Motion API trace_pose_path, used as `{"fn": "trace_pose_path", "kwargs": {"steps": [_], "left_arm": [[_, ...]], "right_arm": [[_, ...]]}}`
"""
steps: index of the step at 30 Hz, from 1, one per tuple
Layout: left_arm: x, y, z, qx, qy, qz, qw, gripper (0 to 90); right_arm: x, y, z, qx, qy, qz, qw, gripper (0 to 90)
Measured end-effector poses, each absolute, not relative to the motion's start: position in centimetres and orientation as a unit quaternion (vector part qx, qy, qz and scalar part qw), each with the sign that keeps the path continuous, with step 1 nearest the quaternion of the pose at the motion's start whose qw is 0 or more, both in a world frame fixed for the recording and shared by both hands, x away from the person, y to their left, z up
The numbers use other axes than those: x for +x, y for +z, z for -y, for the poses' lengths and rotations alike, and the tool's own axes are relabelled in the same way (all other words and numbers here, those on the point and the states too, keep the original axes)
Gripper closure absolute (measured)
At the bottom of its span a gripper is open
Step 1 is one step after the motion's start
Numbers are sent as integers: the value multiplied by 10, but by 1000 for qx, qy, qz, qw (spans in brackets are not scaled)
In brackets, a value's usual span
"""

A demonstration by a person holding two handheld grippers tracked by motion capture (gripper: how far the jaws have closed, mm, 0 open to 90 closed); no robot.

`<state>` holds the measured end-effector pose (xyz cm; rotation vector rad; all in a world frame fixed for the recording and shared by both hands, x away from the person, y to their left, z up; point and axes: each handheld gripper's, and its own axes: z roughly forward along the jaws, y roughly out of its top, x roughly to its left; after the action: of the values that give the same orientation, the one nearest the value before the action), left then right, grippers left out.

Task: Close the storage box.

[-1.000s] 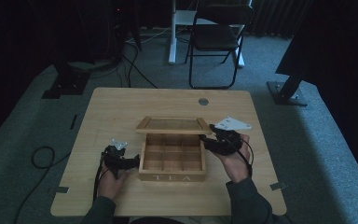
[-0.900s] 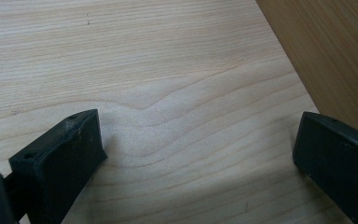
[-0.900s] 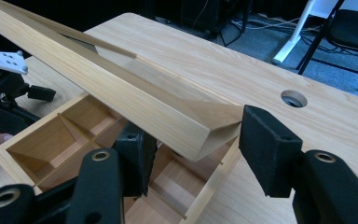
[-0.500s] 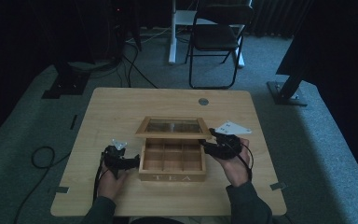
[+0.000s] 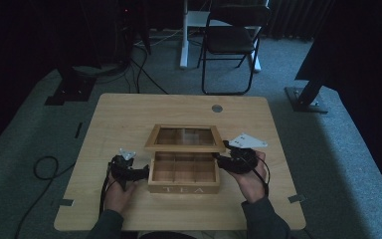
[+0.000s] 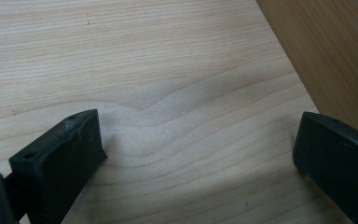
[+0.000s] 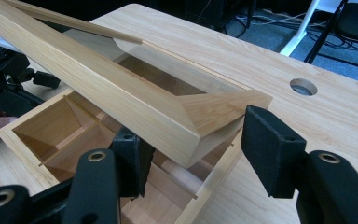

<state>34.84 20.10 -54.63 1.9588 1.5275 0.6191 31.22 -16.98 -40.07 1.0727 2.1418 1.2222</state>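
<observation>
A wooden tea box point(image 5: 183, 175), lettered "TEA" on its front, is seen mid-table near the front edge, its glass-paned lid point(image 5: 185, 138) half raised. The lid's corner sits between the right gripper's point(image 7: 191, 149) parted, just-widened jaws; the left gripper point(image 6: 196, 154) is spread over bare tabletop point(image 5: 129, 112).

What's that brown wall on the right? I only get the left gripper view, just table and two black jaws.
Observer: It's the side of a wooden box with TEA written on its front.
Operator: Is the box shut?
Observer: No, its lid, which has a clear window, is tilted partly up, and the compartments inside look empty.
Operator: What's at the lid?
Observer: The right gripper. The lid's near corner sits between its jaws, with one jaw tucked under the edge. I can't tell whether they squeeze it.
</observation>
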Motion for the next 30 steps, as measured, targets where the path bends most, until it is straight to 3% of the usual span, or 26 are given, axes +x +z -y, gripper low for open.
{"fn": "trace_pose_path", "kwargs": {"steps": [30], "left_arm": [[348, -547, -201, 732, 232, -572, 288, 16]], "right_arm": [[302, -419, 171, 388, 436, -785, 210, 417]]}}
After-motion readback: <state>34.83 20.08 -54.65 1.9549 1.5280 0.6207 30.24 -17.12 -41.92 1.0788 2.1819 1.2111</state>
